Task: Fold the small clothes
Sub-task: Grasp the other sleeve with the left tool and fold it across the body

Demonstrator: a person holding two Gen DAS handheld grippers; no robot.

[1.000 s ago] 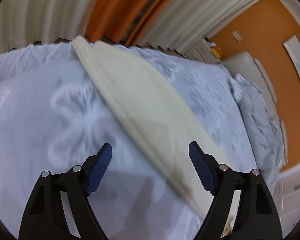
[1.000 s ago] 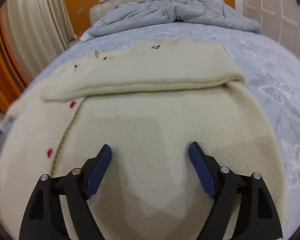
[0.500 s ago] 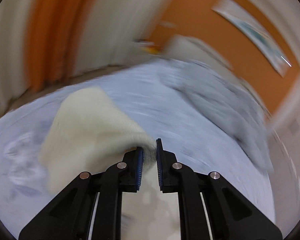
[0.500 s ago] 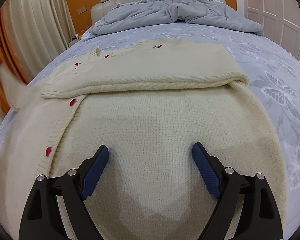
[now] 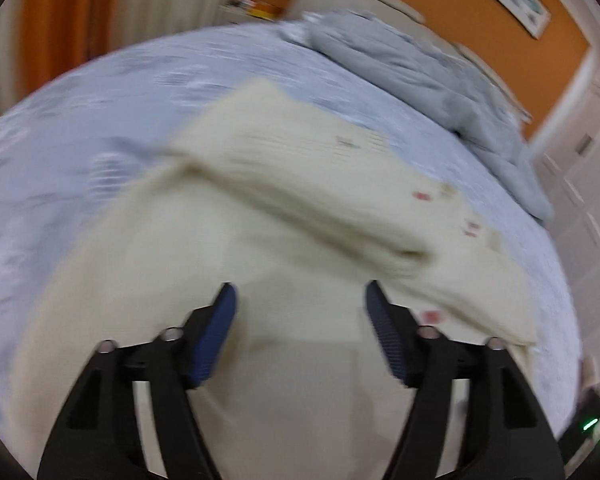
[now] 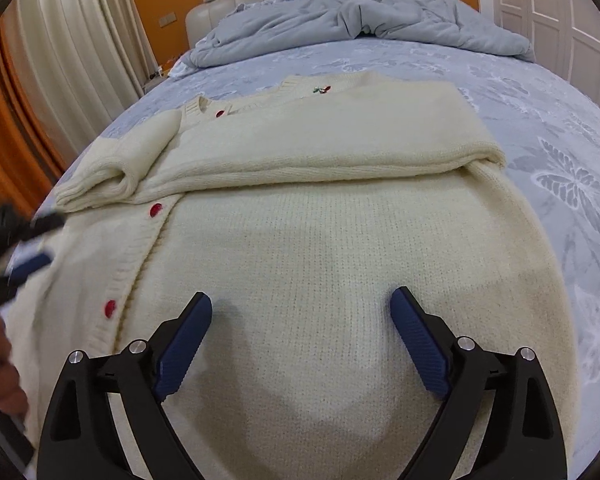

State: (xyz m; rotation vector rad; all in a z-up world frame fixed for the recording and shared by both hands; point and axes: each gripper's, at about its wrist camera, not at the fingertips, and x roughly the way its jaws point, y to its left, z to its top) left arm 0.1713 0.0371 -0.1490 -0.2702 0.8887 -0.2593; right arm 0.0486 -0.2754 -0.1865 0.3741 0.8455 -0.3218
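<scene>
Cardigan, cream knit with red buttons, lies spread on the blue patterned bedsheet, its upper part doubled over the lower body along a fold line that runs from side to side, and the left sleeve now rests folded in at the near end of that line. The right tongs hover wide open over the lower body and grip nothing; the left tongs are likewise wide open and empty above the cloth, though that view is blurred by motion. To do this step well, I would judge that both tongs should take the hem at its two corners, lift together and lay it level over the folded part so the edges meet, then press the sleeve flat, since the soft knit is likely to sag and bunch if only one side is carried. Half a second earlier the left tongs were shut on the sleeve and held it out beyond the body; since then they have let go and opened, while the right tongs have scarcely shifted.
</scene>
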